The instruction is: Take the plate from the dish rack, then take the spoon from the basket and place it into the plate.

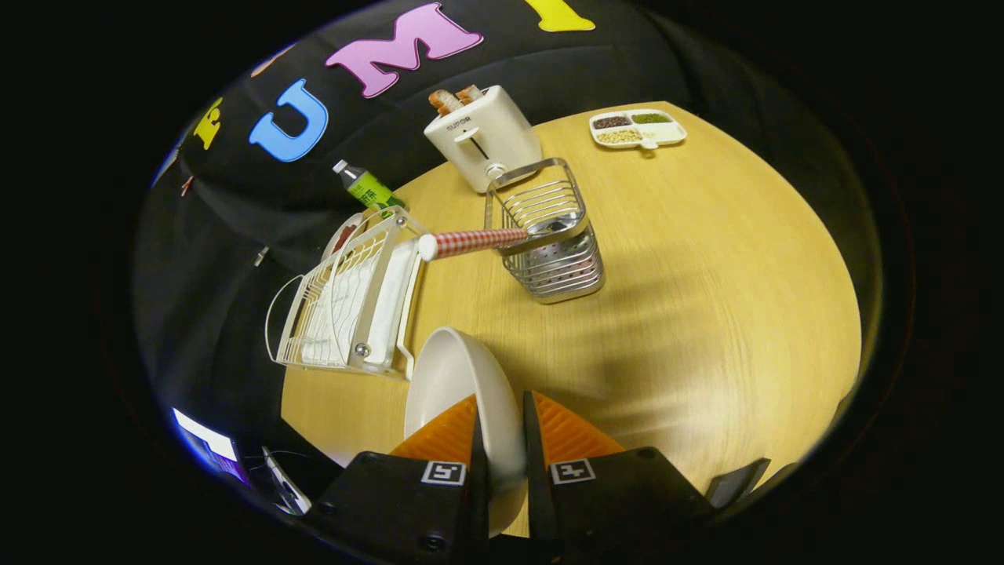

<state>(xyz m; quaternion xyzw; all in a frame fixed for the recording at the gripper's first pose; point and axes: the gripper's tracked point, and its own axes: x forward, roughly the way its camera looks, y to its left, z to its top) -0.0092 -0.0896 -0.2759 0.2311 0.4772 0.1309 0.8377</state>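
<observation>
The round wooden table [690,259] fills the middle of the frame. Left of centre sits the white dish rack [345,302]; the wire basket [553,243] stands at centre, the spoon [478,241] leaning out leftward. At the bottom, my gripper [500,431] pinches the plate [455,377] – both fingers clamped on its rim – beside the rack

From my seat, the widest free room is the bare tabletop [706,314] to the right of the basket [553,243], open all the way to the sectioned tray [639,129] at the far edge. Ahead-left is crowded: the dish rack [353,302] stands near the basket, and the spoon [478,242] handle juts across between them. My hand-held gripper [500,439] is clamped on the plate [463,392], which blocks the near left.
</observation>
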